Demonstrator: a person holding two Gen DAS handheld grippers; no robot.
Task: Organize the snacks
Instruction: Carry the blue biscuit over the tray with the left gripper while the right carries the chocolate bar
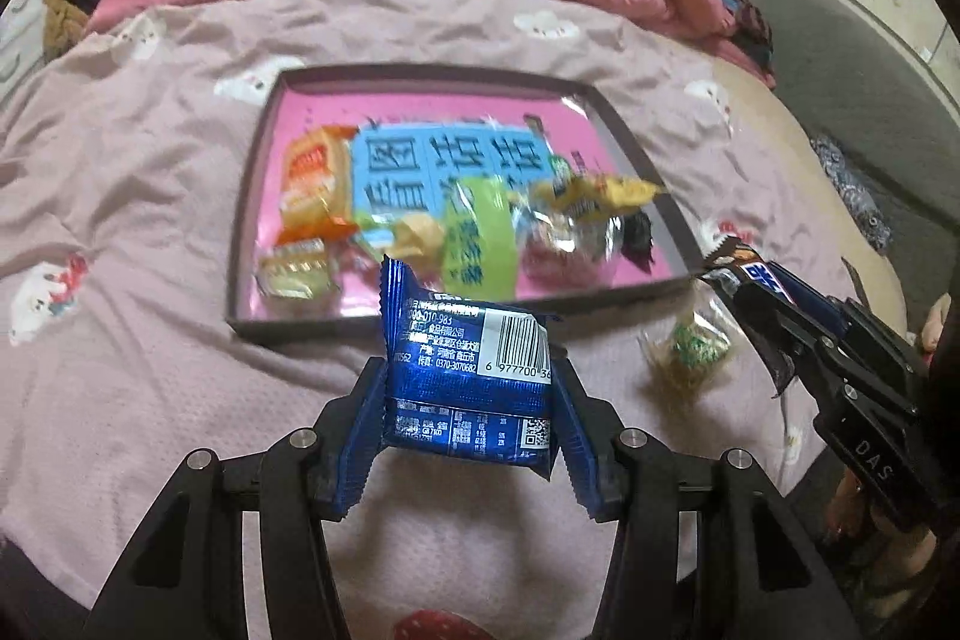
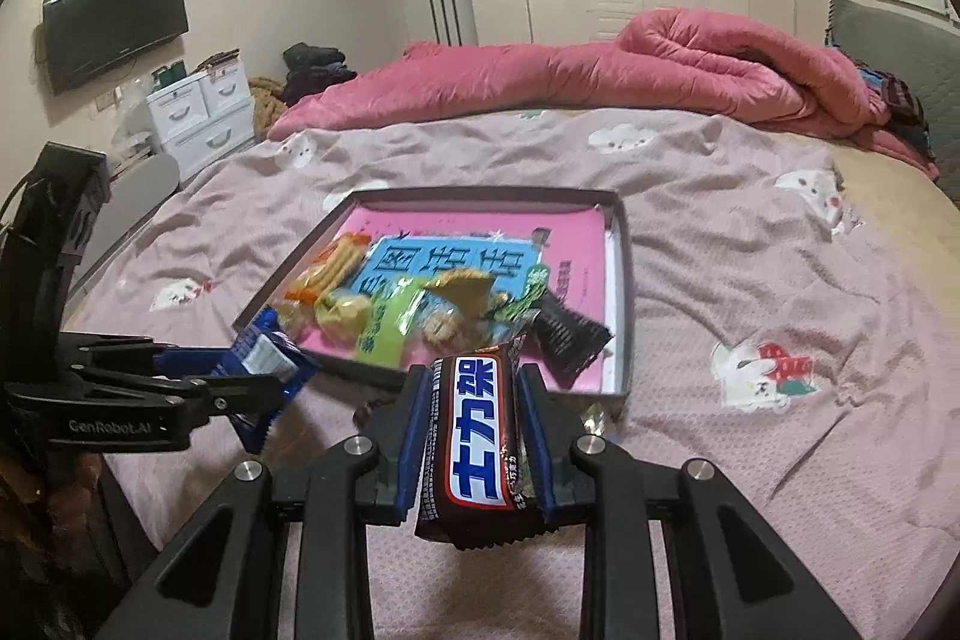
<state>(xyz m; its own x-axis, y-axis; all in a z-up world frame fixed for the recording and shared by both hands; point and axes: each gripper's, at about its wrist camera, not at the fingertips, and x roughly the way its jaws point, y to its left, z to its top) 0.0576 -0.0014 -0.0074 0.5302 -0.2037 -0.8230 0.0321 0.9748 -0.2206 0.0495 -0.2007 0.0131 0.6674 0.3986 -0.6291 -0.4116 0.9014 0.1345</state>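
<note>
Blue foil packet (image 1: 468, 370) pinched mid-body in left gripper (image 1: 468, 400), just short of tray (image 1: 384, 328). Right gripper (image 2: 474, 436) clamps chocolate bar (image 2: 477, 436) across its middle. Both wrappers look light, slick, crinkly; a mid-body hold should limit slipping. Loose green-wrapped snack (image 1: 690, 346) lies on bedsheet (image 1: 150, 196).

The left wrist view is taken from low over the bed (image 1: 150, 148), facing the tray (image 1: 237, 244) close at 12 o'clock. The right wrist view is set just to its right, facing likewise. The tray (image 2: 624, 280) and pink quilt (image 2: 540, 76) are shared; each claw is seen by the other.
</note>
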